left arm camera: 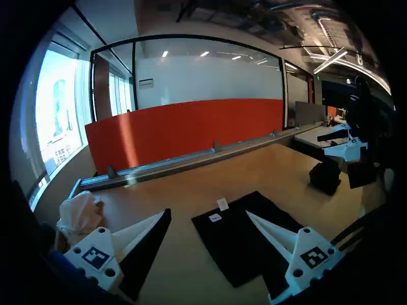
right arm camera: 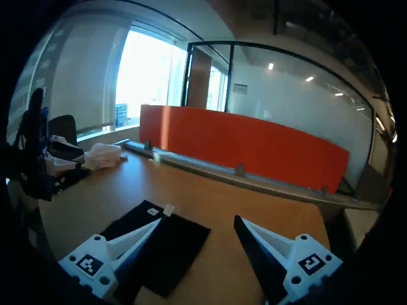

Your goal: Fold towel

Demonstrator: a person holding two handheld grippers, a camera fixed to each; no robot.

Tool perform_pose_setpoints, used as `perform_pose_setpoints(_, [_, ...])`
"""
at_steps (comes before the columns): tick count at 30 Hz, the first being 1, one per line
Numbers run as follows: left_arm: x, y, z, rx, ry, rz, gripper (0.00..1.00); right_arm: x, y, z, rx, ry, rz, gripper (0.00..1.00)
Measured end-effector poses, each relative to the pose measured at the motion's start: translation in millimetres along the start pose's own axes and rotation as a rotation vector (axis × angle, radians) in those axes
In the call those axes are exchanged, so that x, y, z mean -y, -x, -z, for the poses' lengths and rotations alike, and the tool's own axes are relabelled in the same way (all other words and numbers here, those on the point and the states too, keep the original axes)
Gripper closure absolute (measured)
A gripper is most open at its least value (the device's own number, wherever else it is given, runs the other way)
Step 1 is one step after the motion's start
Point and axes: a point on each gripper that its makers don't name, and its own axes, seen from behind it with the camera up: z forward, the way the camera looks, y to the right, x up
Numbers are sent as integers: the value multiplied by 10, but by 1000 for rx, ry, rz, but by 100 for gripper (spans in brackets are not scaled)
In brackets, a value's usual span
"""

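Your left gripper (left arm camera: pixel 207 212) stands wide open and grips nothing. The flat black cloth towel (left arm camera: pixel 239 244), with two small white tags at its near corner, lies on the light wooden table (left arm camera: pixel 203 178), spreading between the fingers and under the right-hand one. Whether a finger touches it you cannot tell. Your right gripper (right arm camera: pixel 198 219) is spread just as wide and is empty, with the towel beneath its left-hand finger. A crumpled pale peach cloth (left arm camera: pixel 79 213) sits well apart, near the table's edge, before the long orange partition panel (left arm camera: pixel 188 129).

Towel (left arm camera: pixel 234 244) lies on table (left arm camera: pixel 203 178); cloth (left arm camera: pixel 79 213), perhaps, far left.
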Motion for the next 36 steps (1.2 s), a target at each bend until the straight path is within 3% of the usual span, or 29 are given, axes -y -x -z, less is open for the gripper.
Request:
perform_pose_setpoints(14, [-229, 563, -129, 98, 59, -3, 2, 222, 469, -119, 78, -62, 12, 0])
perform_pose_setpoints(36, [-634, 1729, -468, 275, 137, -58, 2, 517, 1634, -334, 234, -143, 53, 0])
